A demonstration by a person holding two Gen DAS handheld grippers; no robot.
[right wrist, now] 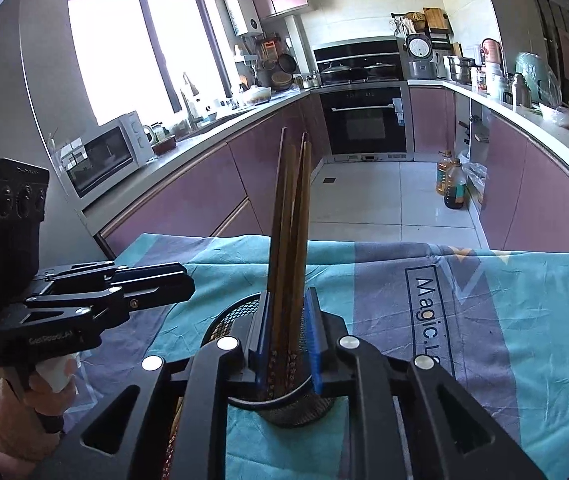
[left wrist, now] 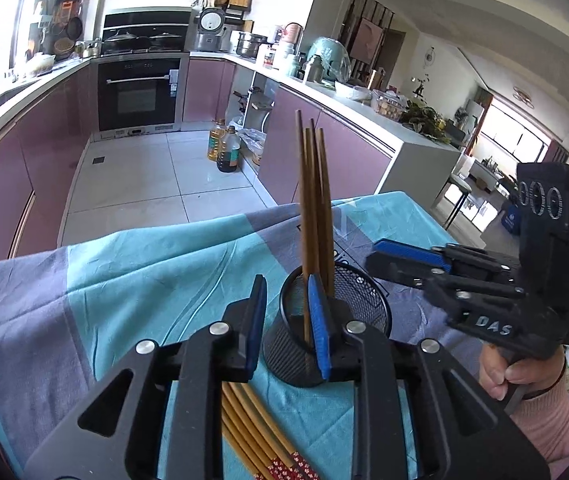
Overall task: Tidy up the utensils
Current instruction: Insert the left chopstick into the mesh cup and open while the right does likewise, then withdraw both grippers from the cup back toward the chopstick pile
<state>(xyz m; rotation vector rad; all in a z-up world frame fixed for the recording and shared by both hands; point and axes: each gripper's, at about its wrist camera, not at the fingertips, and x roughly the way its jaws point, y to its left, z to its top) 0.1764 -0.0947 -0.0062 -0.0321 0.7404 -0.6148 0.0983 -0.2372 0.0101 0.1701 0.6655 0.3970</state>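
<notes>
Several dark brown chopsticks (left wrist: 314,200) stand upright in a black mesh holder (left wrist: 348,300) on the desk (left wrist: 144,264), which is draped in a teal and grey cloth. More chopsticks (left wrist: 252,432), lighter in colour with red patterned ends, lie flat on the cloth just in front of the holder, under the left tool (left wrist: 288,320); these look like the ones not yet sorted.

The left tool has its blue-padded jaws partly apart with nothing clearly pinched between them. From its own camera one standing chopstick lines up beside the right-hand pad, but I cannot tell whether they touch. The right tool (right wrist: 286,340) sits low over the holder with the standing chopsticks rising between its jaws; the jaws are slightly apart, the sticks close to the left pad with a visible gap to the right one, so the grip looks loose or released rather than clamped. In the left camera's view it shows side-on, a hand (left wrist: 504,372) in a pink sleeve on its handle.

The risk is in drawing back. The holder is light and the bundle tall, so a pad catching a stick on the way out could tip the holder or drag chopsticks out onto the cloth. The two tools are also close together over the same small holder, and a careless move could knock one against the other.
</notes>
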